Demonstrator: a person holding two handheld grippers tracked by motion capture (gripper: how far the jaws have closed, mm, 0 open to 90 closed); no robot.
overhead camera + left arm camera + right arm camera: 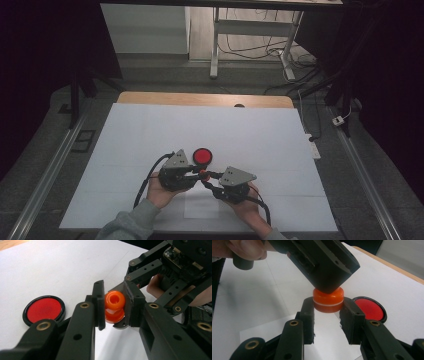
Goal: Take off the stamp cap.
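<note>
Both grippers met over the table (150, 130). The left gripper (113, 306) was clamped on the upper part of an orange piece (114, 306); the right gripper (327, 306) was clamped on its lower part. A red disc (202, 156) lay just beyond the left gripper.

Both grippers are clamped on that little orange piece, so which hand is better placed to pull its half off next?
Probably the left gripper: it clamps the upper half of the orange piece, while the right gripper braces the lower half just above the table.
</note>
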